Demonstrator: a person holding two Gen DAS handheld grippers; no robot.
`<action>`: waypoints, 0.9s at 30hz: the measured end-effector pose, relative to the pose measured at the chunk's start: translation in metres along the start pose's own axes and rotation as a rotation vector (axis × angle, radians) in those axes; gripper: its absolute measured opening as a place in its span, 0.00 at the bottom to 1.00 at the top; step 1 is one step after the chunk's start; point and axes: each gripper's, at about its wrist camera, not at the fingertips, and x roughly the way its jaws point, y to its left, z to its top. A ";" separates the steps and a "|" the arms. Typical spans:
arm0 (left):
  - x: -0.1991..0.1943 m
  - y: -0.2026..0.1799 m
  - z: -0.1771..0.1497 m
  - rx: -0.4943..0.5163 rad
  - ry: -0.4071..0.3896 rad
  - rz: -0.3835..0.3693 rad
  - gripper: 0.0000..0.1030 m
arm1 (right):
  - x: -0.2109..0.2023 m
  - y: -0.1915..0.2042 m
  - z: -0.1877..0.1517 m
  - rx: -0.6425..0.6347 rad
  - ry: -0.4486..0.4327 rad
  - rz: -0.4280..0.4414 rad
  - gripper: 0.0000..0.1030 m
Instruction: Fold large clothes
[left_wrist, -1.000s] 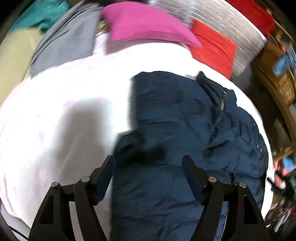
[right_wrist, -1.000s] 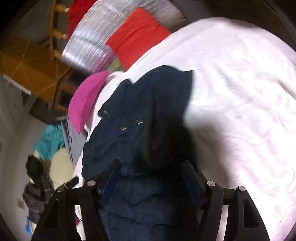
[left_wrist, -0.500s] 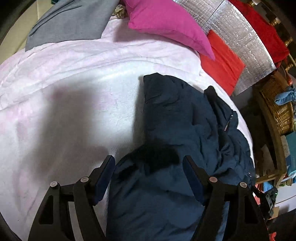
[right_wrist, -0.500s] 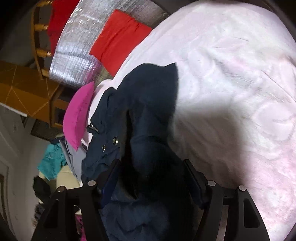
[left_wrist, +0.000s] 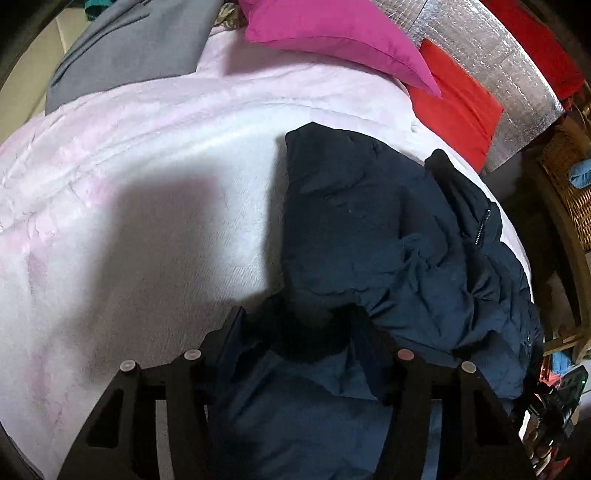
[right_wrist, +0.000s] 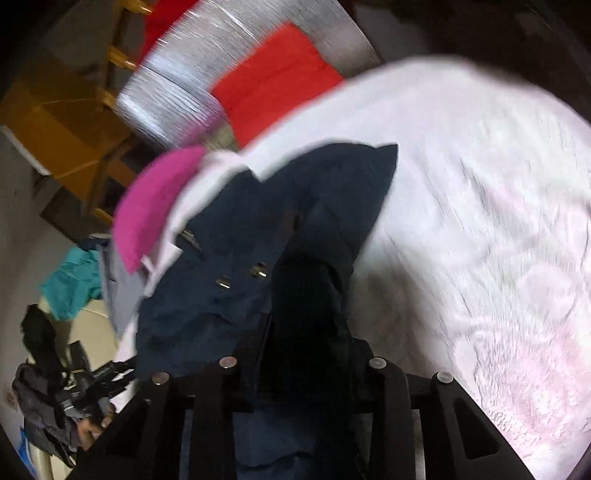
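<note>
Step, gripping: navy jacket lies centre-right on the pink blanket; left gripper and right gripper closing on its near folds; seat cloth deep before lifting.

No legible text, label, brand, number or sign is found in either view. The navy jacket, at centre right of the left wrist frame, shows a zip and metal snaps but no readable marking. The right wrist frame is blurred throughout.
</note>
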 end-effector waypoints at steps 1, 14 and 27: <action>-0.004 -0.001 -0.001 0.002 -0.004 0.005 0.58 | -0.001 -0.006 0.000 0.027 0.007 0.022 0.37; -0.115 0.012 -0.075 0.090 -0.178 0.072 0.67 | -0.076 -0.018 -0.037 -0.009 -0.026 0.103 0.71; -0.156 -0.006 -0.187 0.281 -0.252 0.243 0.67 | -0.127 -0.018 -0.101 -0.019 -0.060 0.167 0.71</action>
